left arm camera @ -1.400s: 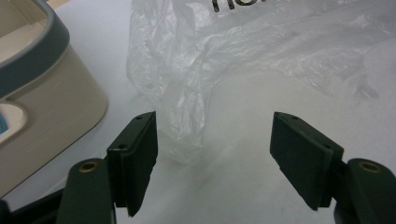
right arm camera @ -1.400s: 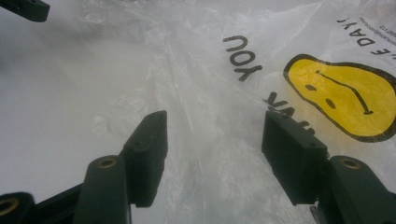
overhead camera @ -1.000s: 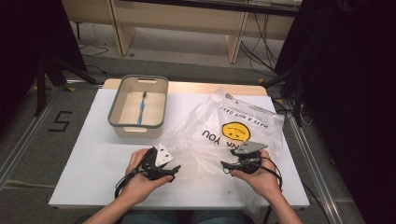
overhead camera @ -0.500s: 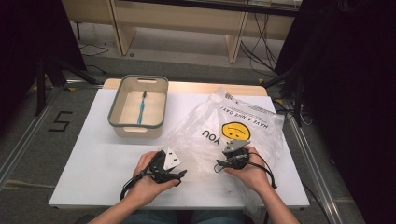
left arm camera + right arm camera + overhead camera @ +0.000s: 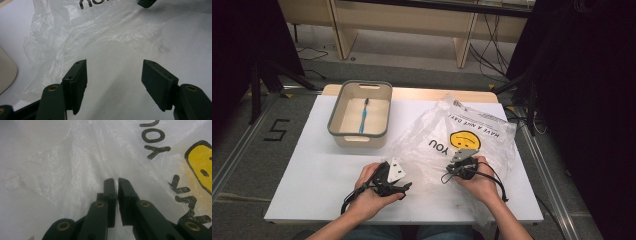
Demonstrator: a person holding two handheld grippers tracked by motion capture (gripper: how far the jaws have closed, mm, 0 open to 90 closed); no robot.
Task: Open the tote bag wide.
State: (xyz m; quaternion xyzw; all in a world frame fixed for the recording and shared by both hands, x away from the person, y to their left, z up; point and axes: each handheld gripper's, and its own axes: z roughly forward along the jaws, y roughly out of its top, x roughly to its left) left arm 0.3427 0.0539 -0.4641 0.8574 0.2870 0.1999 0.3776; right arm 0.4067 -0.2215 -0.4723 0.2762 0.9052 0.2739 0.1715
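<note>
**Right jaws pinched on the plastic bag, left jaws spread beside it**

High view: a clear plastic bag with a yellow smiley face and black print lies crumpled on the right half of the white tabletop, its far corner reaching toward the tabletop's back edge. The right gripper rests on the bag's near part, just below the smiley face. The left gripper sits at the bag's near left edge, on bare tabletop. A beige bin with a grey rim stands well apart at the back left, with a blue toothbrush lying inside. Bare tabletop stretches wide to the left of the left hand and in front of the bin; on the right the bag runs nearly to the tabletop's edge.

Left gripper view: the jaws stand wide apart and released, with only white tabletop between them. The bag's wrinkled edge lies just beyond and to the left of them, and a rounded corner of the bin shows at the far left. Part of the other gripper shows at the top.

Right gripper view: the jaws have just been closing and now stand clenched almost together, low on the bag, with a fold of the film rising between their tips. The print "YOU" and part of the yellow face lie to the right.
</note>
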